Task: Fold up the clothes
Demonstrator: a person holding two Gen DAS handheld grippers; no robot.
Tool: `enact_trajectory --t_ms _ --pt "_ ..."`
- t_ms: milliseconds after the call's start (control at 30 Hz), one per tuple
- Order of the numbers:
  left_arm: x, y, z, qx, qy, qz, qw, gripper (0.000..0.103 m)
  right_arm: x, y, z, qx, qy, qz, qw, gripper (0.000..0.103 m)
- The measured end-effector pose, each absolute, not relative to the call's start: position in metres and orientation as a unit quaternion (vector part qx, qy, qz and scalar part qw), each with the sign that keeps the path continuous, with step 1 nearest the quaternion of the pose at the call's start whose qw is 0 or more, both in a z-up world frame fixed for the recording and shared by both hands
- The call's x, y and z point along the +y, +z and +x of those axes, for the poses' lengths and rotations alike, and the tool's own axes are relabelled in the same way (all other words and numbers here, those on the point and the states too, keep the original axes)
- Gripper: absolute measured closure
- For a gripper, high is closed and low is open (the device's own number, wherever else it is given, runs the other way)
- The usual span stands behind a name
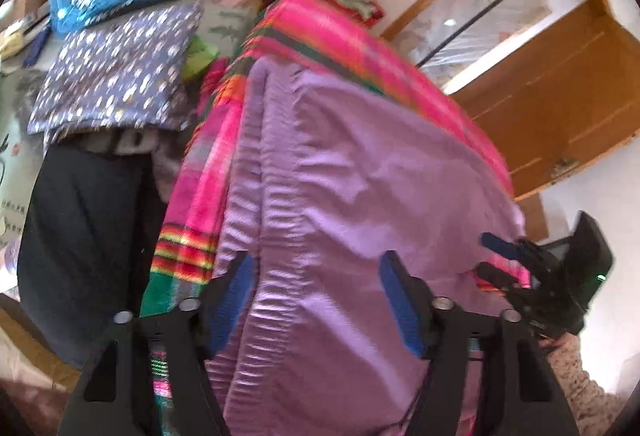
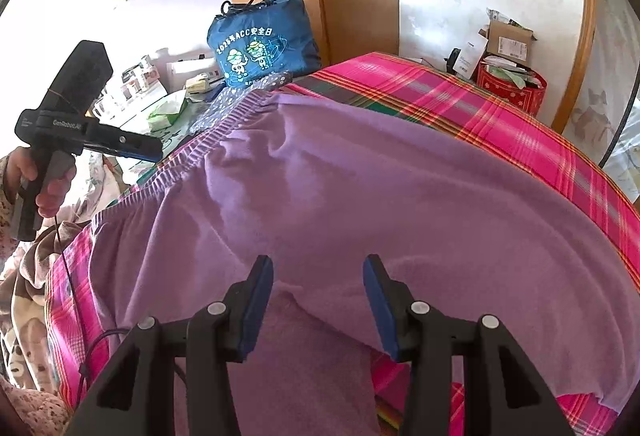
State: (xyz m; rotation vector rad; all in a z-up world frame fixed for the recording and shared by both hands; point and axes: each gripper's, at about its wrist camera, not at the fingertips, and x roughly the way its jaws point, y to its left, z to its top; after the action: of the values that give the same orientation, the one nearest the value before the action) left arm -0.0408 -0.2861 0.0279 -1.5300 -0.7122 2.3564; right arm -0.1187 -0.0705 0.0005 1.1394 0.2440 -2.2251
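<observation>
1. Two grippers are seen over one garment: a lilac knitted garment (image 2: 360, 187) with a ribbed elastic hem, spread flat on a pink plaid bedspread (image 2: 500, 103). In the right wrist view the garment fills the middle of the frame, its ribbed edge running from lower left up to the upper centre.

2. At the left of the right wrist view, the left gripper (image 2: 154, 151) is held in a hand (image 2: 48, 183), just beside the ribbed edge. In its own view, the left gripper (image 1: 316, 300) is seen with a ridge of lilac cloth between its blue pads; whether the pads press on it cannot be told from the blurred frame.

3. At the bottom centre of the right wrist view, the right gripper (image 2: 318, 304) stands spread above a fold of the garment, with nothing pinched. It also appears at the lower right of the left wrist view, at the garment's near corner.

4. The long axis of the garment is judged to run from lower left to upper right of the left wrist view, away from both grippers. The two grippers are judged to be placed at opposite ends of the near edge, so a fold away toward the far edge seems to be prepared.

5. A blue printed bag (image 2: 260, 43) stands well apart at the upper centre.
</observation>
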Motion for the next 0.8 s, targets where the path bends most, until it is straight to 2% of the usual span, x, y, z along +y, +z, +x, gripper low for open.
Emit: enact_trajectory --t_ms 100,267,533,800 --pt "-0.294 0.019 -0.041 -0.268 0.802 -0.523 0.111 0.052 -0.069 -0.002 -0.117 0.089 -0.841 0.433 0.312 0.054" --pt "-0.299 0.015 -0.039 -0.297 0.795 -0.515 0.124 0.052 -0.067 -0.004 -0.116 0.089 -0.840 0.435 0.311 0.054" --pt "-0.318 -0.006 -0.036 -0.417 0.739 -0.503 0.167 0.052 -0.065 -0.002 -0.111 0.076 -0.841 0.434 0.312 0.054" --pt "-0.322 -0.014 -0.042 -0.430 0.725 -0.503 0.191 0.056 -0.060 -0.004 -0.105 0.067 -0.841 0.438 0.310 0.054"
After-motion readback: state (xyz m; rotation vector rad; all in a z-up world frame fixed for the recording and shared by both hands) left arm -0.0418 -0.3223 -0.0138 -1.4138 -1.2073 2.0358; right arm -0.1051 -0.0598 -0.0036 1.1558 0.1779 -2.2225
